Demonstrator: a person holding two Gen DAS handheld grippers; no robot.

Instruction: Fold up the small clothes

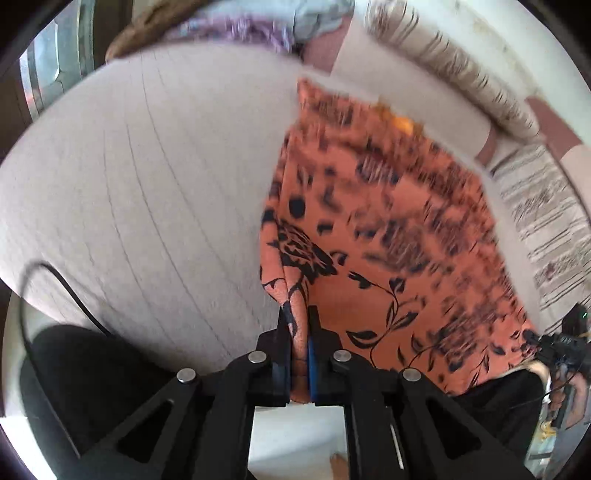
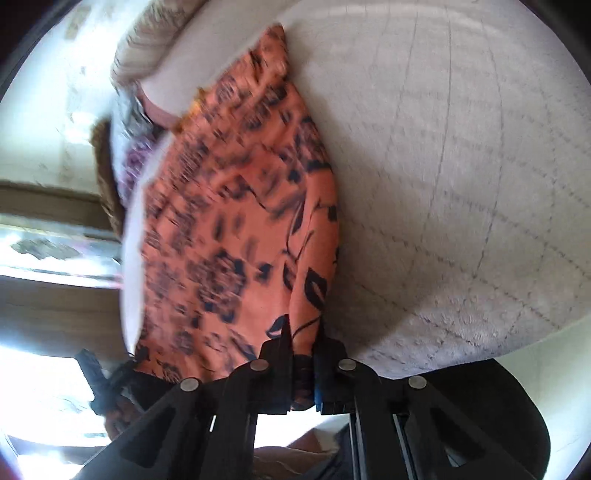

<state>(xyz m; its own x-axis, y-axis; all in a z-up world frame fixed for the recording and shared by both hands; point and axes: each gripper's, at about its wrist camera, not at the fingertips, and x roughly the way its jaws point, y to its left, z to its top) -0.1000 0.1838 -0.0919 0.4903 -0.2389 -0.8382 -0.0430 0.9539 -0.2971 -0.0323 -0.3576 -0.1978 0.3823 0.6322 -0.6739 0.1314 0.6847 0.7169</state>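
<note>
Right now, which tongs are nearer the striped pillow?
Left, judging loosely. The left tongs grip the orange cloth with the pillow ahead to the right; the right tongs see it farther off.

Orange cloth (image 1: pixel 388 229) with black floral print; pale grey quilted bedspread (image 1: pixel 147 184).

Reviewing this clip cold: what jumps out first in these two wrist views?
The orange floral garment dominates both views, stretched over the pale quilted bedspread with its near edge pinched by the left gripper and the right gripper. Behind it, striped pillows line the far side of the bed, with a purple patterned cloth heaped near the far left corner.
</note>
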